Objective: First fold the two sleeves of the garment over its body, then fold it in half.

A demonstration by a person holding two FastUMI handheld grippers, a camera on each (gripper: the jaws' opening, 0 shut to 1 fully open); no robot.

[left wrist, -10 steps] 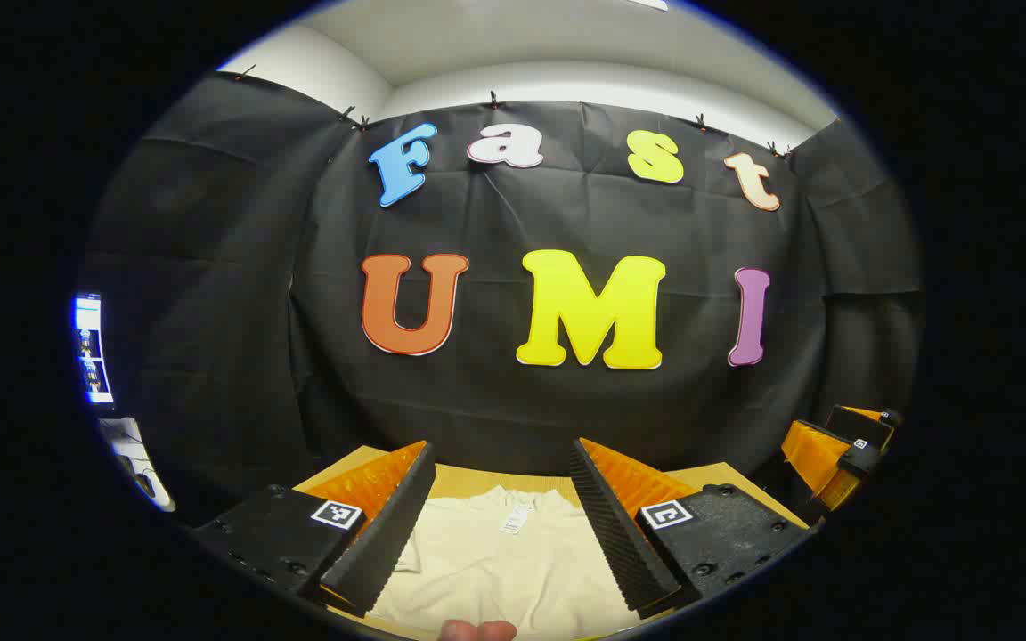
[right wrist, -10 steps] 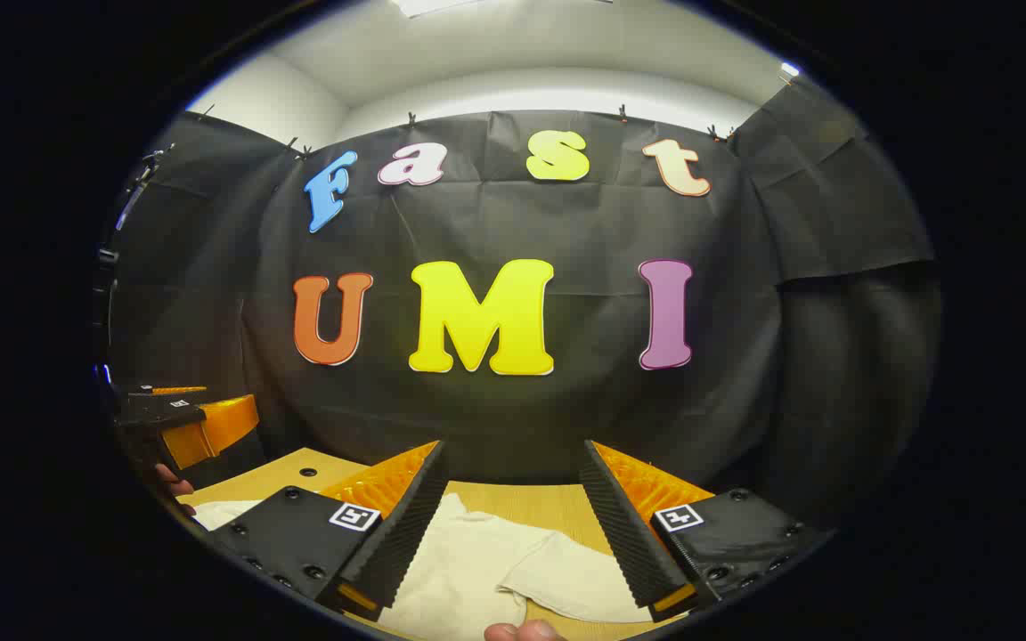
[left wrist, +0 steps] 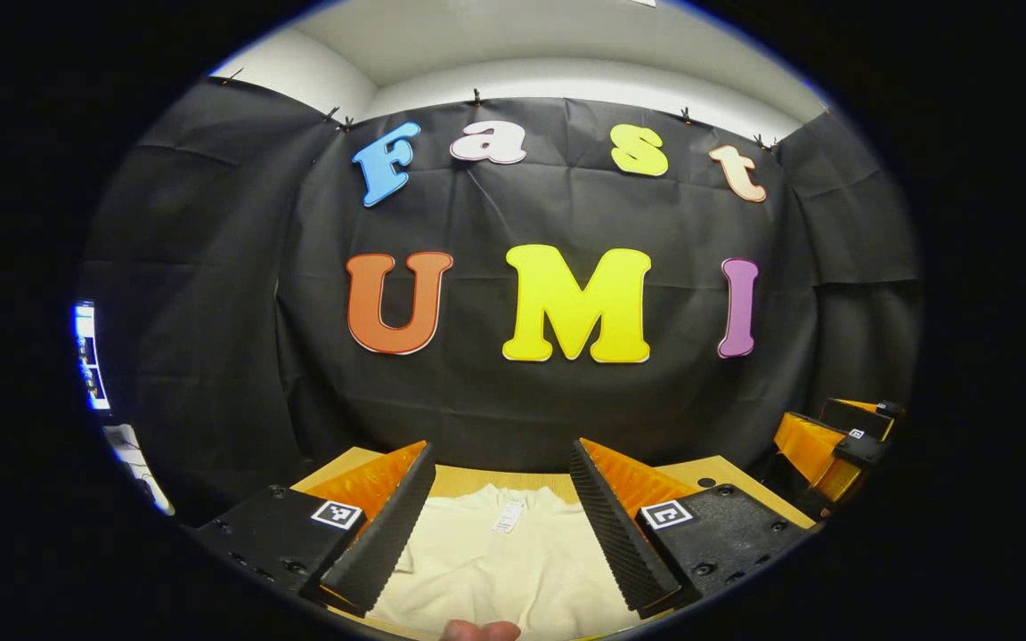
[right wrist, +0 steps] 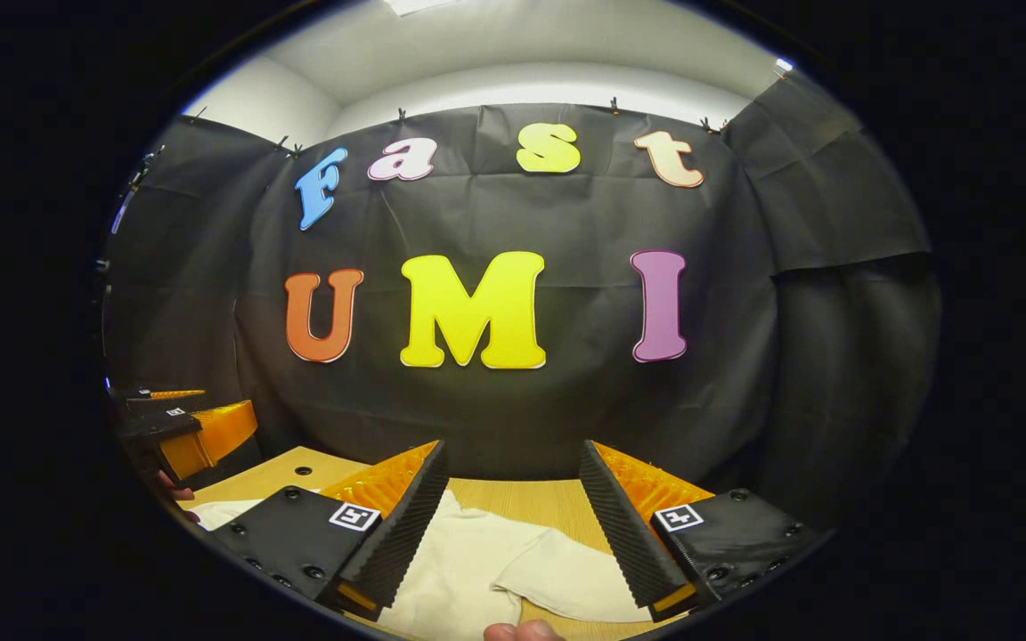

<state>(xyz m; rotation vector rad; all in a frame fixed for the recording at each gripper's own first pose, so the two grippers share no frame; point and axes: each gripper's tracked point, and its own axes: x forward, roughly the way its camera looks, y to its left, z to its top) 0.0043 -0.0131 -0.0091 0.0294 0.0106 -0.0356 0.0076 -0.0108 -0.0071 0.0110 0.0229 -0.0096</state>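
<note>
A cream garment (left wrist: pixel 495 561) lies flat on the wooden table (left wrist: pixel 477 481), its neck label toward the far wall. My left gripper (left wrist: pixel 500 525) hovers open above the garment's upper body, nothing between its fingers. In the right gripper view the same garment (right wrist: pixel 468 570) shows its right sleeve (right wrist: pixel 566 583) spread out on the table (right wrist: pixel 531 503). My right gripper (right wrist: pixel 508 525) is open above that sleeve and shoulder, holding nothing. The right gripper (left wrist: pixel 834 441) also appears at the far right of the left gripper view, and the left gripper (right wrist: pixel 183 427) at the far left of the right gripper view.
The black cloth wall stands close behind the table's far edge. A small hole (right wrist: pixel 303 469) marks the tabletop at the left. A lit screen (left wrist: pixel 90 356) sits beyond the booth's left side. A fingertip (left wrist: pixel 477 630) shows at the bottom edge.
Both views have tilted slightly downward and shifted a little; the garment lies as before and both grippers stay open.
</note>
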